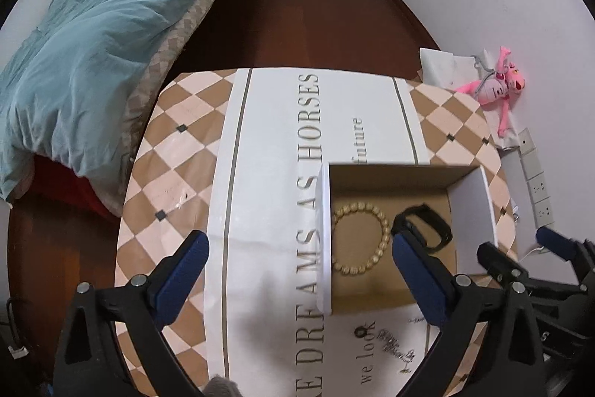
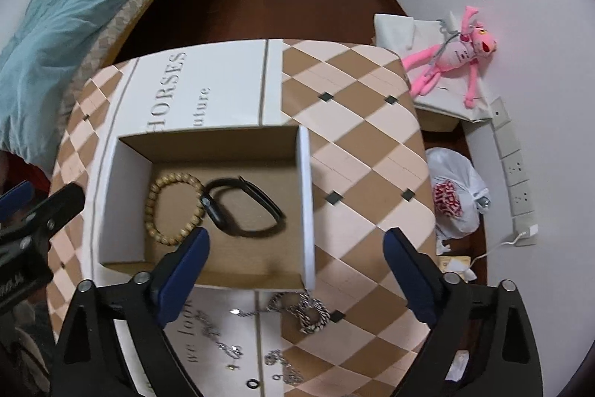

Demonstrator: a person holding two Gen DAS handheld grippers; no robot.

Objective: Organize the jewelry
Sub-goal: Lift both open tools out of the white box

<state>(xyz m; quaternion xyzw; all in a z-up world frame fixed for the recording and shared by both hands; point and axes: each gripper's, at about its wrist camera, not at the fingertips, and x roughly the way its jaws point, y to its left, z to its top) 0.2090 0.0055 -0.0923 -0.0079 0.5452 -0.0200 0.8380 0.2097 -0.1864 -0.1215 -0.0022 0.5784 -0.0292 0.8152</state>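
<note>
An open cardboard box (image 2: 305,196) (image 1: 470,207) stands on the checkered table (image 2: 364,151). Inside lie a wooden bead bracelet (image 2: 174,211) (image 1: 362,237) and a black smartwatch (image 2: 243,207) (image 1: 424,226). In front of the box lie a thick silver chain (image 2: 310,313), thinner silver chains (image 2: 219,337) (image 1: 396,346), small rings (image 2: 253,383) and an earring. My right gripper (image 2: 297,270) is open and empty, over the box's near wall. My left gripper (image 1: 297,270) is open and empty, above the box's left wall. The right gripper also shows at the right in the left wrist view (image 1: 520,248).
A white paper with printed lettering (image 1: 290,144) covers the table's middle. A bed with a blue duvet (image 1: 93,43) stands to the left. A pink plush toy (image 2: 457,58), a white plastic bag (image 2: 457,196) and a power strip (image 2: 515,166) lie on the right by the wall.
</note>
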